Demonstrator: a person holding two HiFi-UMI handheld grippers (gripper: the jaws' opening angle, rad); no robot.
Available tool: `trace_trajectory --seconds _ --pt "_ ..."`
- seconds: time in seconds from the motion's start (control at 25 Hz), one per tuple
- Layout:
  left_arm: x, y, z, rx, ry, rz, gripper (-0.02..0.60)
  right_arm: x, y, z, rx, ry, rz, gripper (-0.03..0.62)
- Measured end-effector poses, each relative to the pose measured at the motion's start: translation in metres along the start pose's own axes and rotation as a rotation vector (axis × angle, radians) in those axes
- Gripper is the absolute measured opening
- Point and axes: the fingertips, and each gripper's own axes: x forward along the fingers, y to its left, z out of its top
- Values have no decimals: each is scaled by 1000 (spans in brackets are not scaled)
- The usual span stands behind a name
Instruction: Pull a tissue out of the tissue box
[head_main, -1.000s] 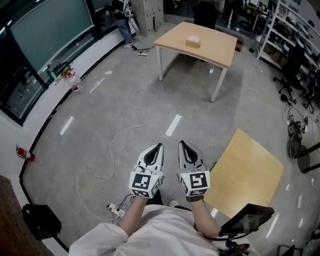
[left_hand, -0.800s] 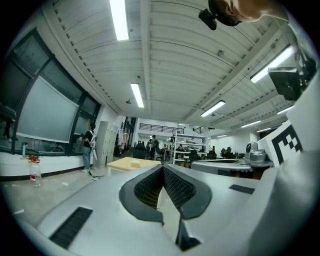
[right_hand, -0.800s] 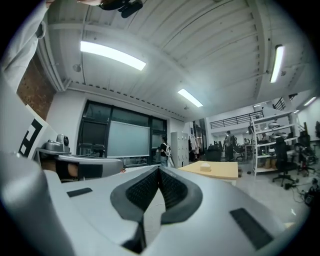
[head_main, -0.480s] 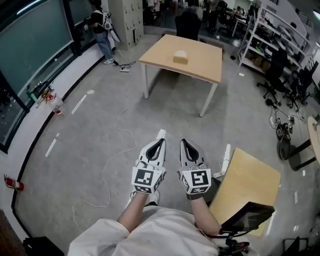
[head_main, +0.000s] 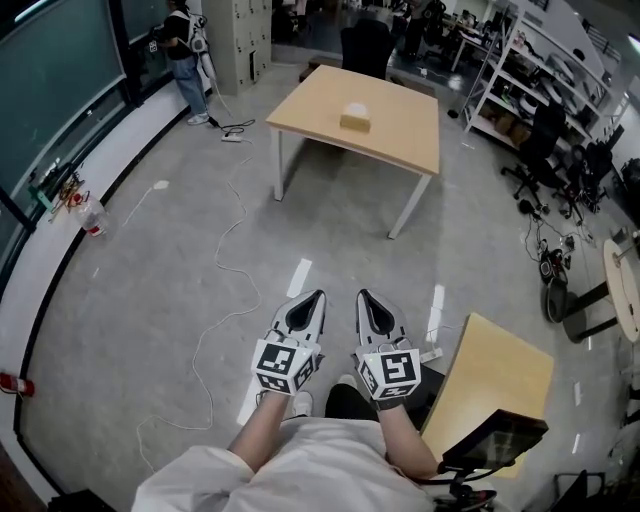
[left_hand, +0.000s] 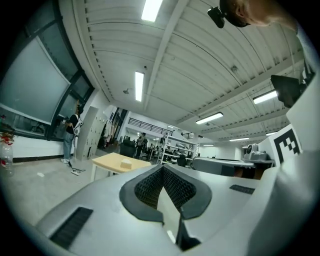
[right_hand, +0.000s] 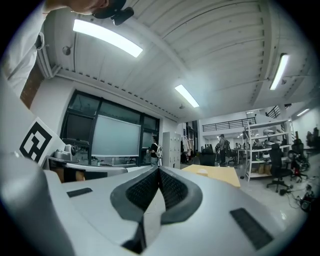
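Observation:
A pale tissue box sits on a light wooden table far ahead across the room. It shows small in the left gripper view as the tissue box on the table. In the head view both grippers are held side by side in front of the person, well short of the table. My left gripper is shut with nothing in it, its tips meeting in the left gripper view. My right gripper is also shut and empty, its tips closed in the right gripper view.
A white cable snakes over the grey floor between me and the table. A second wooden table stands close at the right, with office chairs and shelves beyond. A person stands at the far left by the windows.
The view has advanced across the floor toward the table with the tissue box, which now looks nearer and larger. Both grippers keep their shut, side-by-side pose.

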Motion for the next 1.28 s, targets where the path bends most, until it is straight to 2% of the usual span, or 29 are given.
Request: trace_trajectory --seconds 0.12,0.24,0.4,0.48,0.6,0.72,0.88,1.04,1.28 --pt "18 15 -6 -4 5 -3 -6 31 -10 -13 55 6 18 -2" --pt "42 32 -15 10 52 16 -6 67 -17 -16 116 2 68 -2" --pt "91 48 -13 34 59 15 -6 112 -44 -10 132 -34 98 -2" --pt "124 60 -1 65 36 8 -6 142 -68 -7 116 -47 79 -2" --pt "183 88 18 79 -14 34 -6 186 -106 4 21 -60 55 -2" --pt "253 87 31 122 -42 30 -6 209 -165 21 -42 -96 24 -2" --pt "319 77 37 162 -49 6 -6 226 -243 19 -13 -95 -42 -2" --pt "362 89 19 168 -8 7 -6 247 -297 -11 44 -56 -105 -2" --pt "410 122 10 154 31 18 -6 302 -336 -31 79 -14 -106 -2"
